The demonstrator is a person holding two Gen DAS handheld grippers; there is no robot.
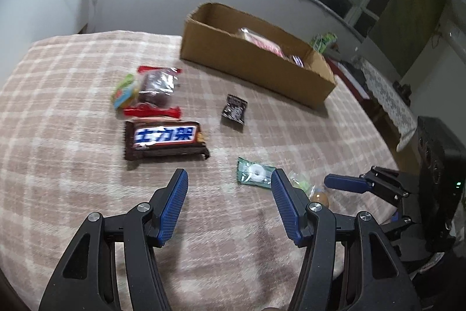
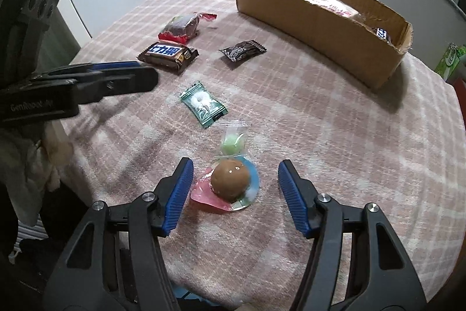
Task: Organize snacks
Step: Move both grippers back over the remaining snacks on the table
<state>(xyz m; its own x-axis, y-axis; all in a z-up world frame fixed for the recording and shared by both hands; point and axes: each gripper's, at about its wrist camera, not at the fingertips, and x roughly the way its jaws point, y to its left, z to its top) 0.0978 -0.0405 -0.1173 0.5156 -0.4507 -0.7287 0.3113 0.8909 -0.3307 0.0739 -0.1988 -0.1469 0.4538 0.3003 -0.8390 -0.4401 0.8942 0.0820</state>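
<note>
Right gripper [image 2: 235, 196] sits nearest the lens, jaws spread wide, straddling the brown dome candy [image 2: 230, 183] on its pink-and-blue wrapper; nothing gripped yet. Left gripper [image 1: 228, 204] is equally wide, empty, over bare checked cloth [image 1: 58, 95] with the Snickers bar [image 1: 164, 140] at its 12 o'clock.

Rest, biggest first:
- Cardboard box [image 2: 305, 19] at 1 o'clock in the right wrist view, well apart from the loose snacks. It already holds a pink pack and another bar, so I read it as the drop target.
- Snickers bar, 11 o'clock of the right gripper, far side of the left gripper's arm.
- Red-wrapped brown cake [image 1: 157, 91] just behind the bar, with a bright multicolour sweet [image 1: 125, 92] touching its left side.
- Dark brown sachet [image 2: 243, 51] near 12 o'clock, mid-table.
- Green mint packet [image 2: 203, 105] between the sachet and the dome candy.
- Small clear-wrapped green sweet [image 2: 233, 143] just beyond the dome candy, close to touching it.

Risks, my read:
- The dome is round and smooth, so pads closing off-centre could squirt it forward into the green sweet.
- Pads may pinch only the loose wrapper flange, and the candy swings or drops in transit.
- The cloth is soft; going too low could snag it and drag neighbouring pieces.
- Both grippers are close, so the left one crossing toward the mint could clip the right.
</note>
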